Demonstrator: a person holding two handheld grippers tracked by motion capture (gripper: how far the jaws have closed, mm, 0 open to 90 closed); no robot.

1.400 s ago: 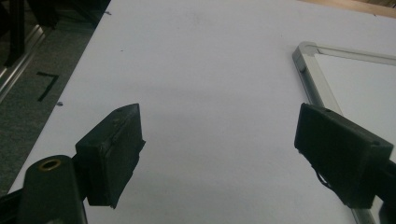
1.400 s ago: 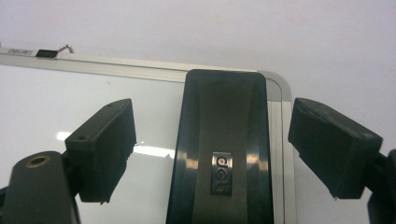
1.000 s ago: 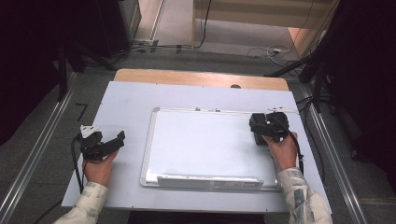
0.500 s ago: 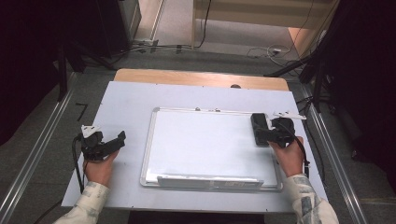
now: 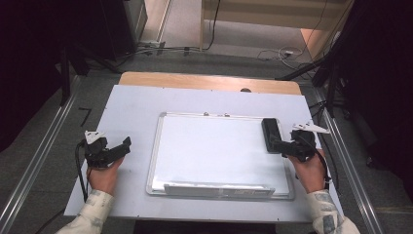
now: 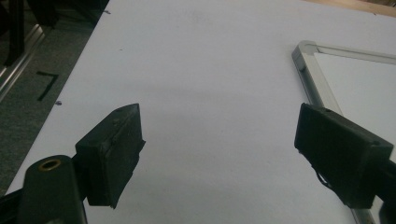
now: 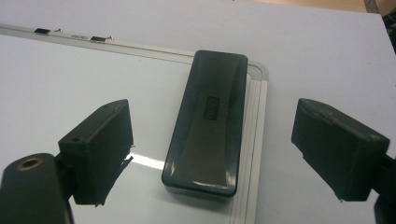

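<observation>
Black eraser [image 7: 208, 123] lies flat on the whiteboard's [image 5: 214, 151] right edge near its far right corner, its label too small to read. Right claw [image 7: 224, 154] is released, jaws spread wide on either side of the eraser, not touching it. Left claw [image 6: 224, 154] is likewise released, over bare tabletop [image 6: 201, 70] left of the whiteboard, well apart from the eraser. Whiteboard surface is blank.

We see a black eraser [image 5: 271, 134] on the whiteboard's [image 5: 214, 151] right edge. Our right gripper [image 5: 281, 145] sits just behind it; our left gripper [image 5: 122, 146] rests on the surface [image 5: 131, 102].
</observation>
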